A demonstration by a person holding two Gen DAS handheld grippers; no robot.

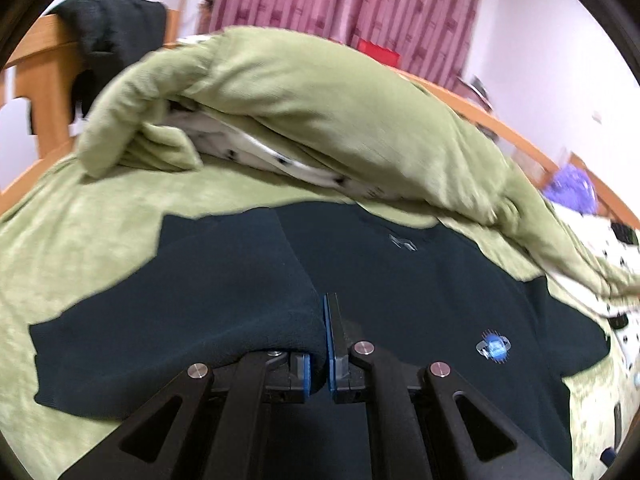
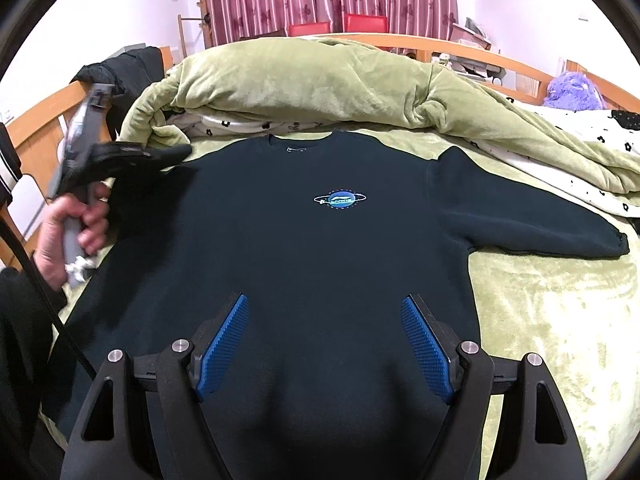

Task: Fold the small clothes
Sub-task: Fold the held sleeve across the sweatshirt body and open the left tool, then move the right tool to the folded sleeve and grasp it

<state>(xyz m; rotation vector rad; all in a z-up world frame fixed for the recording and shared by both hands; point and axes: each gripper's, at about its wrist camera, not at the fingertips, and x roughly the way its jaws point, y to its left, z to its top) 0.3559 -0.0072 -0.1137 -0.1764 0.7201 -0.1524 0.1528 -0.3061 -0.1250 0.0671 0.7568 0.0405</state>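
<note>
A dark navy sweatshirt (image 2: 320, 248) with a blue oval logo (image 2: 340, 200) lies face up on the green bed cover (image 2: 552, 320). Its right sleeve (image 2: 520, 212) is spread out to the right. My left gripper (image 1: 320, 320) is shut on the sweatshirt's left sleeve (image 1: 192, 292), whose cloth is draped over the left finger. It also shows in the right wrist view (image 2: 168, 154), held by a hand at the sweatshirt's left shoulder. My right gripper (image 2: 324, 308) is open and empty, above the sweatshirt's lower front.
A rolled green quilt (image 2: 320, 84) with a white flowered lining lies just behind the collar. A wooden bed frame (image 2: 480, 50) runs behind it. Dark clothing (image 2: 132, 64) hangs on the left rail. A purple plush toy (image 2: 572, 86) sits far right.
</note>
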